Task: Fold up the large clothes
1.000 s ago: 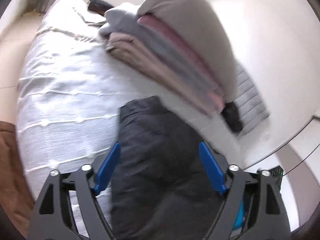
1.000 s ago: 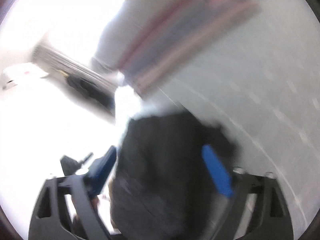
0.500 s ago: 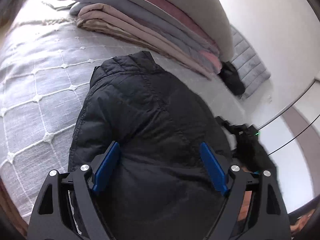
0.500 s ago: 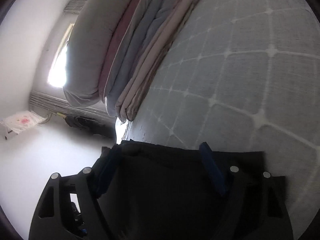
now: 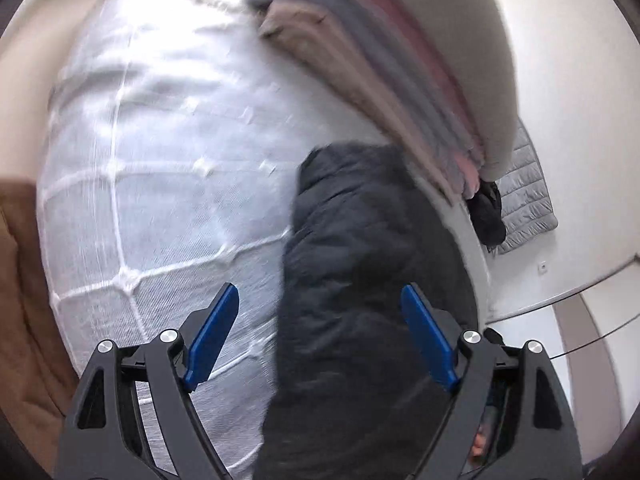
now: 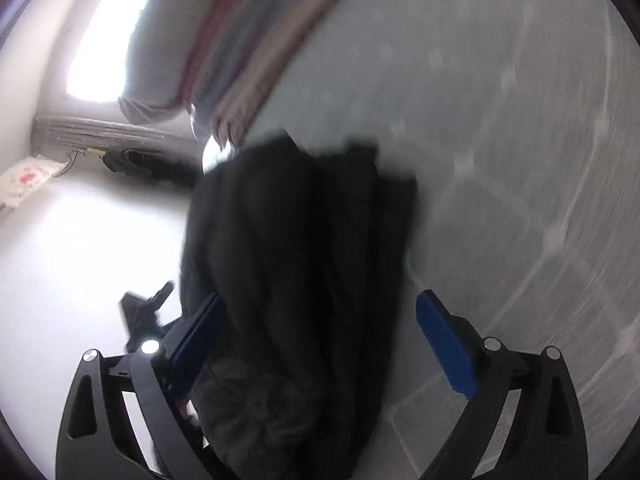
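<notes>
Lying folded into a long bundle on the white quilted bedspread [image 5: 160,184], the black padded jacket [image 5: 360,300] is running from about six o'clock up toward twelve in both wrist views, its collar end stopping just short of the stack of folded blankets [image 5: 400,80] at one o'clock. Both tongs are hanging over it with blue pads spread wide. The left gripper [image 5: 320,336] is standing with its left pad over bare bedspread and its right pad over the jacket's far side, pressing on nothing that I can make out. The right gripper [image 6: 320,344] has just been widening its jaws; the jacket is sitting between the pads, and its left pad [image 6: 196,344] is brushing or lying behind the fabric's edge, so whether it is touching I cannot tell, though no squeeze is showing. I am judging that the bundle is being set down square to the stack so it can be tidied or given one more fold. The left view is showing the jacket's quilted stitching and a grey padded mat [image 5: 524,196] on the floor at three o'clock; the right view is showing instead a bright window [image 6: 108,36] at ten o'clock and the jacket's layered folds
</notes>
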The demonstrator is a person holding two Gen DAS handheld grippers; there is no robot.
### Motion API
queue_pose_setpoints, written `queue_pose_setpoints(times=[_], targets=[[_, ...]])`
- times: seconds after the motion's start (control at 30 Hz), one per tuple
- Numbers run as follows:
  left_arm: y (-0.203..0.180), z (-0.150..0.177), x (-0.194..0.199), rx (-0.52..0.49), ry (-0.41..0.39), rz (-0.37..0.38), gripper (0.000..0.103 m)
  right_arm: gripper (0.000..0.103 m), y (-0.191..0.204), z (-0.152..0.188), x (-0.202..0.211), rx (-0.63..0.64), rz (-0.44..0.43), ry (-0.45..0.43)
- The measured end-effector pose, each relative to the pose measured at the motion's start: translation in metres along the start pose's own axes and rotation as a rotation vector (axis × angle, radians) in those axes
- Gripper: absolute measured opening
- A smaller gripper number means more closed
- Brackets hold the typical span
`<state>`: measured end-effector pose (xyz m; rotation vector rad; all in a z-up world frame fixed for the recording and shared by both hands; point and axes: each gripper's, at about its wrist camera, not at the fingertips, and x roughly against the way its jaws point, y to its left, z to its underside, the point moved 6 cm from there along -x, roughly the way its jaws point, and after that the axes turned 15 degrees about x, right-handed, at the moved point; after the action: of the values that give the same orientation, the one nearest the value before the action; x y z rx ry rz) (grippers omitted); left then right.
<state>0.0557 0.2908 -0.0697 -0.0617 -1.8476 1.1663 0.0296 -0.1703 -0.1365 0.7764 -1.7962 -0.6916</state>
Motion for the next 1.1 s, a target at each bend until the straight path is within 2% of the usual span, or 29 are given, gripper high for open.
queue_pose_setpoints(times=[0.07, 0.1, 0.13, 0.17, 0.2, 0.27, 0.33, 0.37, 0.43, 0.47, 0.53, 0.57, 0.63, 0.67, 0.7, 0.73, 0.77, 0.83, 0.9, 0.97, 1.0, 1.03, 1.07, 1.1], targets=[[0.014, 0.002, -0.014, 0.035, 0.061, 0.000, 0.079, 0.093, -0.005, 0.010, -0.015, -0.037, -0.057, 0.064], [0.018, 0.005, -0.022, 0.051, 0.103, 0.014, 0.080, 0.093, -0.003, 0.014, -0.027, -0.045, -0.119, 0.098], [0.020, 0.006, -0.028, 0.061, 0.133, 0.030, 0.080, 0.095, -0.001, 0.016, -0.037, -0.044, -0.142, 0.109], [0.021, 0.009, -0.037, 0.083, 0.181, 0.072, 0.085, 0.097, 0.002, 0.016, -0.044, -0.040, -0.157, 0.112], [0.021, 0.010, -0.040, 0.082, 0.191, 0.078, 0.088, 0.097, 0.006, 0.014, -0.053, -0.041, -0.185, 0.107], [0.014, 0.015, -0.048, 0.034, 0.203, 0.051, 0.094, 0.097, 0.013, 0.014, -0.072, -0.054, -0.255, 0.111], [0.004, 0.025, -0.055, -0.031, 0.209, 0.020, 0.093, 0.097, 0.020, 0.018, -0.074, -0.007, -0.242, 0.118], [-0.003, 0.029, -0.056, -0.065, 0.200, 0.025, 0.066, 0.097, 0.028, 0.019, -0.078, 0.044, -0.218, 0.119], [-0.015, 0.031, -0.053, -0.137, 0.153, -0.020, 0.044, 0.092, 0.038, 0.025, -0.078, 0.111, -0.190, 0.107], [-0.028, 0.032, -0.046, -0.206, 0.091, -0.066, 0.031, 0.071, 0.046, 0.024, -0.080, 0.140, -0.184, 0.091], [-0.051, 0.032, -0.031, -0.328, -0.020, -0.138, 0.025, 0.051, 0.061, 0.024, -0.069, 0.198, -0.191, 0.039], [-0.067, 0.031, -0.020, -0.390, -0.088, -0.169, 0.025, 0.050, 0.068, 0.024, -0.063, 0.223, -0.196, 0.011], [-0.077, 0.026, -0.014, -0.434, -0.136, -0.194, 0.025, 0.050, 0.076, 0.024, -0.068, 0.243, -0.187, -0.013], [-0.075, 0.023, -0.018, -0.432, -0.132, -0.218, 0.031, 0.050, 0.075, 0.024, -0.073, 0.230, -0.191, -0.017], [-0.070, 0.018, -0.021, -0.418, -0.122, -0.244, 0.036, 0.054, 0.067, 0.026, -0.083, 0.194, -0.191, -0.011], [-0.060, 0.015, -0.028, -0.392, -0.108, -0.271, 0.047, 0.066, 0.056, 0.028, -0.093, 0.159, -0.180, -0.001], [-0.045, 0.010, -0.037, -0.342, -0.084, -0.276, 0.056, 0.074, 0.044, 0.031, -0.102, 0.127, -0.154, 0.017], [-0.028, 0.000, -0.037, -0.240, -0.066, -0.225, 0.059, 0.074, 0.036, 0.037, -0.094, 0.100, -0.149, 0.011], [-0.027, -0.015, -0.008, -0.168, -0.136, -0.133, 0.059, 0.075, 0.034, 0.038, -0.067, 0.115, -0.069, -0.038], [-0.029, -0.023, 0.026, -0.121, -0.231, -0.026, 0.069, 0.075, 0.037, 0.041, -0.032, 0.126, -0.008, -0.129], [-0.032, -0.023, 0.042, -0.103, -0.266, 0.042, 0.071, 0.075, 0.052, 0.046, -0.008, 0.179, -0.004, -0.216], [-0.035, -0.021, 0.052, -0.100, -0.276, 0.095, 0.072, 0.075, 0.066, 0.051, 0.001, 0.226, -0.029, -0.249], [-0.042, -0.012, 0.060, -0.117, -0.261, 0.169, 0.072, 0.075, 0.091, 0.062, 0.008, 0.304, -0.078, -0.271], [-0.047, -0.004, 0.060, -0.141, -0.230, 0.206, 0.072, 0.075, 0.106, 0.072, 0.007, 0.347, -0.104, -0.264]])
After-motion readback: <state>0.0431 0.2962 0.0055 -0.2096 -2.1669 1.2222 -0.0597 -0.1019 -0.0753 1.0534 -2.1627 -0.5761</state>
